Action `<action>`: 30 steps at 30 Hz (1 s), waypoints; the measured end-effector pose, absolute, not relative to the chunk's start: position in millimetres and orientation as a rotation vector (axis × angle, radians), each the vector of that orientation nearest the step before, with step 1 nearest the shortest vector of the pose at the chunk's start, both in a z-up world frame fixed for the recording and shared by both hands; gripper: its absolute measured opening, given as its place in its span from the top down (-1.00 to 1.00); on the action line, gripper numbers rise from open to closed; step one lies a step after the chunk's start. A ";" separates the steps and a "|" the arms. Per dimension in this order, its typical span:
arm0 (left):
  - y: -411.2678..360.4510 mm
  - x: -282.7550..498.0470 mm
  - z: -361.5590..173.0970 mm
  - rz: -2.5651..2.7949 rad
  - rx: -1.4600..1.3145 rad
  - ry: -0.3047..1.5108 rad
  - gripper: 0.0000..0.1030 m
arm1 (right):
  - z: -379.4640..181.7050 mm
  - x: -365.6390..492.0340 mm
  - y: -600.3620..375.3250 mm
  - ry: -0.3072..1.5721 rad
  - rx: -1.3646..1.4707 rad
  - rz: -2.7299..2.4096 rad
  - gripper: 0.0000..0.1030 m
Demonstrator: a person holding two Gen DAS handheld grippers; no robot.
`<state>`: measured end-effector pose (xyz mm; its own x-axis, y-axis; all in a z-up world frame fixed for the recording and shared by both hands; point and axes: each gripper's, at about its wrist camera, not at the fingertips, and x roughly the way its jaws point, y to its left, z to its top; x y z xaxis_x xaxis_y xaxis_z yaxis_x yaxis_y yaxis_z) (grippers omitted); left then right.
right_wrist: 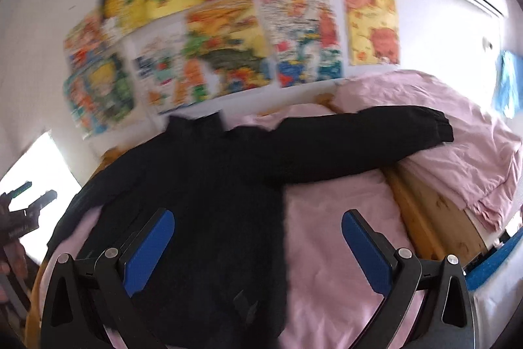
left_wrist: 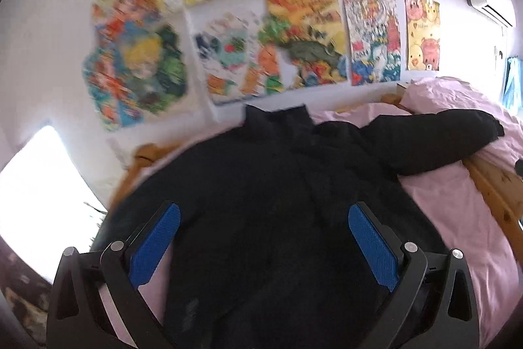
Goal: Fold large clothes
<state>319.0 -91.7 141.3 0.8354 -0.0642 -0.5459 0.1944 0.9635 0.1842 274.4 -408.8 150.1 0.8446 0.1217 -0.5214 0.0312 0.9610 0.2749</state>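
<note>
Black jacket (left_wrist: 261, 202) lay flat on the pink bed sheet (left_wrist: 457, 202), one sleeve (right_wrist: 359, 140) toward the bed's wooden edge. We held both fingers wide, empty. Risk: thick padding slipping mid-fold.

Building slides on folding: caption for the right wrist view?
Open right hand-held gripper above a black jacket spread on pink bedding.

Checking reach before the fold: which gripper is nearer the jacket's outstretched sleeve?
Right, I judge. The right gripper straddles the black jacket's edge just below the sleeve; the left gripper hovers over the jacket's body.
</note>
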 end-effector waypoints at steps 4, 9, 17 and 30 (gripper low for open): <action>-132.3 396.8 102.6 -0.167 0.238 0.588 -0.97 | 128.0 319.8 -465.8 0.527 0.248 -0.098 -1.00; -163.1 459.2 46.2 -0.192 0.247 0.639 -0.97 | 96.5 356.3 -535.4 0.464 0.275 -0.260 -1.00; -205.8 540.0 -22.7 -0.266 0.283 0.719 -0.97 | 48.9 408.1 -629.4 0.579 0.408 -0.474 -1.00; -240.3 616.0 -71.2 -0.379 0.206 0.819 -0.97 | 28.3 405.0 -703.9 0.464 0.684 -0.583 -0.92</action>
